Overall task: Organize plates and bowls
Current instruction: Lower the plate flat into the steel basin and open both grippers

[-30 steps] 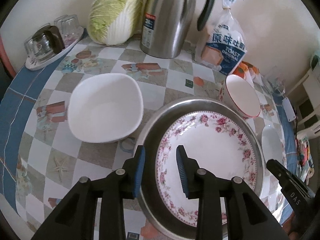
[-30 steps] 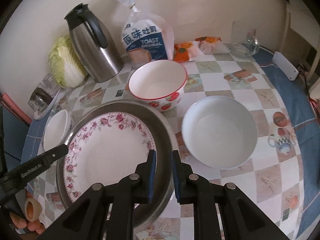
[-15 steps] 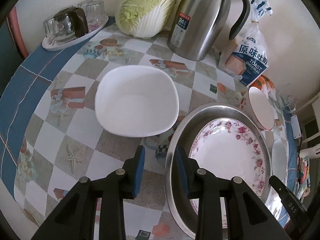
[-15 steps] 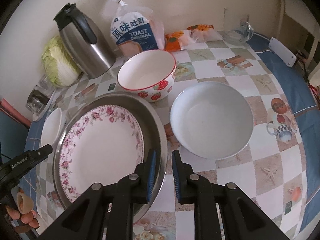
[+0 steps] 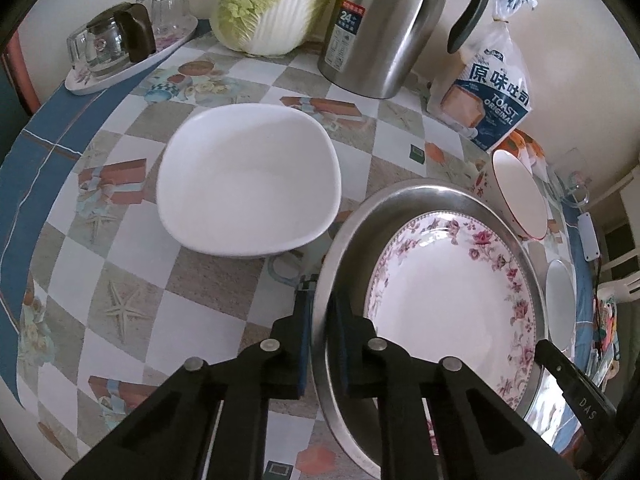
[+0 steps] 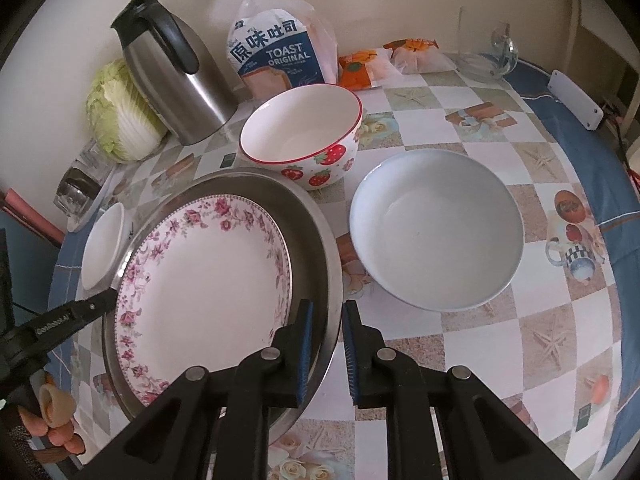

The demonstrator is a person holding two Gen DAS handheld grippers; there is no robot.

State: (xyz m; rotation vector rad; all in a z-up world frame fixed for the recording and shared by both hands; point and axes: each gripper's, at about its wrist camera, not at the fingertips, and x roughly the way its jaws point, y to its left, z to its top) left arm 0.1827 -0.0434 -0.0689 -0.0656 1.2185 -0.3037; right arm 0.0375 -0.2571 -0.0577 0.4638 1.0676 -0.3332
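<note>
Both tongs are clamped on opposite rims of the steel basin [image 6: 320,216] sitting lower-middle on the counter [image 6: 500,340], left tongs [image 5: 320,320] and right tongs [image 6: 325,332], which seems smart since that floral plate [image 6: 200,276] inside looks heavy, slick, breakable.

Right gripper [image 6: 325,322] straddling the steel basin [image 6: 320,236] rim, lower centre; floral plate [image 6: 204,264] inside basin.
</note>
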